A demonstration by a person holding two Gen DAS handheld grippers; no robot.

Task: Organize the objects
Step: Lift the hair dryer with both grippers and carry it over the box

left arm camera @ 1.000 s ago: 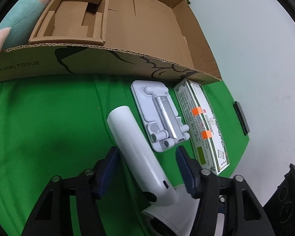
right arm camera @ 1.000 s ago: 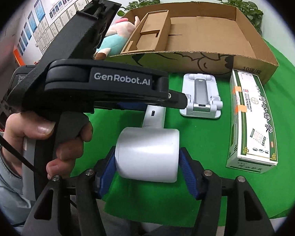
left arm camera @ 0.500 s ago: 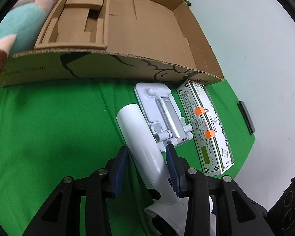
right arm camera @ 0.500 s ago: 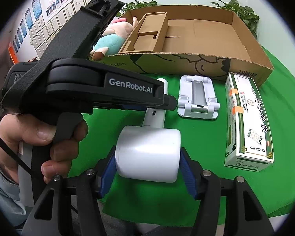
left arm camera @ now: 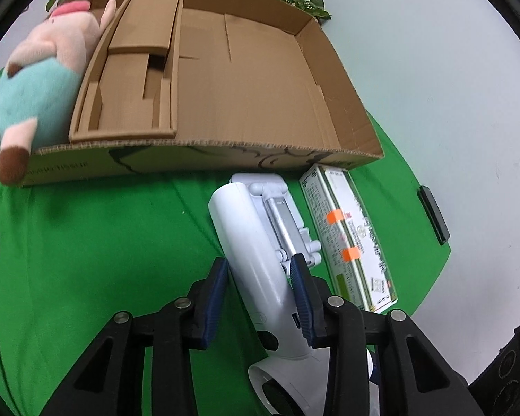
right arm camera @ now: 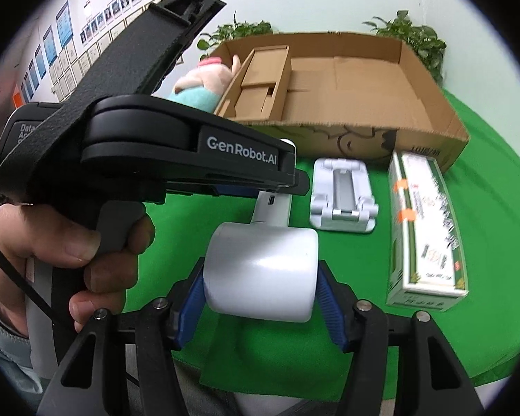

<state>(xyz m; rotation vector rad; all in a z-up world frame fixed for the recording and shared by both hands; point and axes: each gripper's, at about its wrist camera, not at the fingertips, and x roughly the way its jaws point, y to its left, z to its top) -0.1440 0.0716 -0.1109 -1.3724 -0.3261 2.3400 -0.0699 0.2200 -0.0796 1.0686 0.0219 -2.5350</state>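
A white hair dryer (left arm camera: 256, 256) is held above the green table by both grippers. My left gripper (left arm camera: 260, 274) is shut on its long handle. My right gripper (right arm camera: 260, 287) is shut on its wide barrel (right arm camera: 263, 270). A white phone stand (left arm camera: 280, 222) (right arm camera: 343, 197) and a green-and-white box (left arm camera: 350, 235) (right arm camera: 426, 228) lie on the cloth in front of an open cardboard box (left arm camera: 208, 159) (right arm camera: 346, 128).
A plush pig (left arm camera: 38, 93) (right arm camera: 201, 83) leans on the cardboard box's left end. A cardboard insert (left arm camera: 131, 79) sits inside the box on the left. A black bar (left arm camera: 433, 215) lies at the table's right edge. Plants (right arm camera: 412, 38) stand behind.
My left gripper closed on the dryer handle. Both grippers rose with the dryer, so more of the cardboard box inside shows.
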